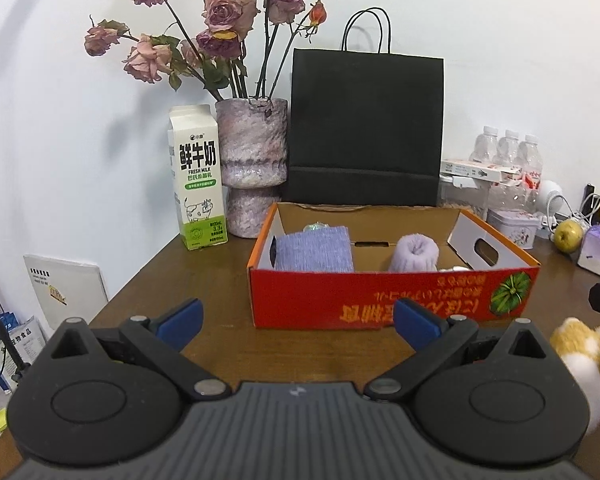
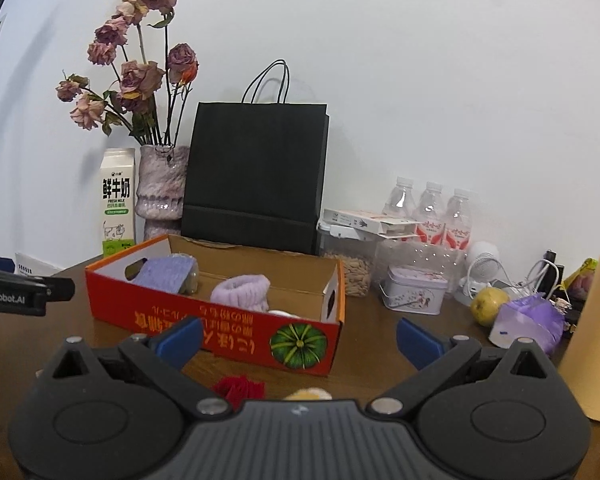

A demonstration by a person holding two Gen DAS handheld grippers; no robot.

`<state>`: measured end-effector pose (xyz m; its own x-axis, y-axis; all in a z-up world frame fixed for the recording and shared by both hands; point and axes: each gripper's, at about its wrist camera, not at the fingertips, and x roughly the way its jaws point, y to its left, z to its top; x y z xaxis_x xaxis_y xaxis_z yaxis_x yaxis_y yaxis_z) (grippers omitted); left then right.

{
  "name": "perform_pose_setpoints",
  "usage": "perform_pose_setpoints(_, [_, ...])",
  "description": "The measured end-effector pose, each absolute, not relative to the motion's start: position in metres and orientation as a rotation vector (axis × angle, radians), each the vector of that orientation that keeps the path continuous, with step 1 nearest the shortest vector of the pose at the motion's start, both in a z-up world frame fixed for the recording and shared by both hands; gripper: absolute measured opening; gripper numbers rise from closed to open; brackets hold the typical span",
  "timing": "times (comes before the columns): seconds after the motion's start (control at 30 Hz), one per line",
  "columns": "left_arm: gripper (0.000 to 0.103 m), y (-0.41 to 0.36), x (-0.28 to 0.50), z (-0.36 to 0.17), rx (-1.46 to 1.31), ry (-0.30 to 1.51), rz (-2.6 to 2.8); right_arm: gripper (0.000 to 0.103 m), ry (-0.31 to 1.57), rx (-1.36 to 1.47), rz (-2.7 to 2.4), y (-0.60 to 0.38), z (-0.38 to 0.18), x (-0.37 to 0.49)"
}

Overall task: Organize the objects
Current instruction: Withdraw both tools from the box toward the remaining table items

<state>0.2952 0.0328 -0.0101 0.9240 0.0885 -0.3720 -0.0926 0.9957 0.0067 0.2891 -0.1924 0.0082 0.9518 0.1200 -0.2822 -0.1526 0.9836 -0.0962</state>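
A red cardboard box sits open on the brown table, also seen in the right wrist view as the red box. Inside lie a folded purple cloth and a rolled lilac sock. My left gripper is open in front of the box with nothing between its fingers. A yellow and white plush toy lies at the right edge. My right gripper is open too, just above a red fluffy item and a yellow plush bit on the table.
Behind the box stand a milk carton, a vase of dried roses and a black paper bag. At the right are water bottles, a seed jar, a tin, a green apple and a purple packet.
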Motion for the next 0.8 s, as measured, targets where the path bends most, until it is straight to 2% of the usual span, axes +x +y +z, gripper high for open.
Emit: perform_pose_setpoints(0.8, [0.103,0.035,0.239,-0.044,-0.014,0.452,0.043,0.103,0.359,-0.096,0.105,-0.206,-0.041,0.224])
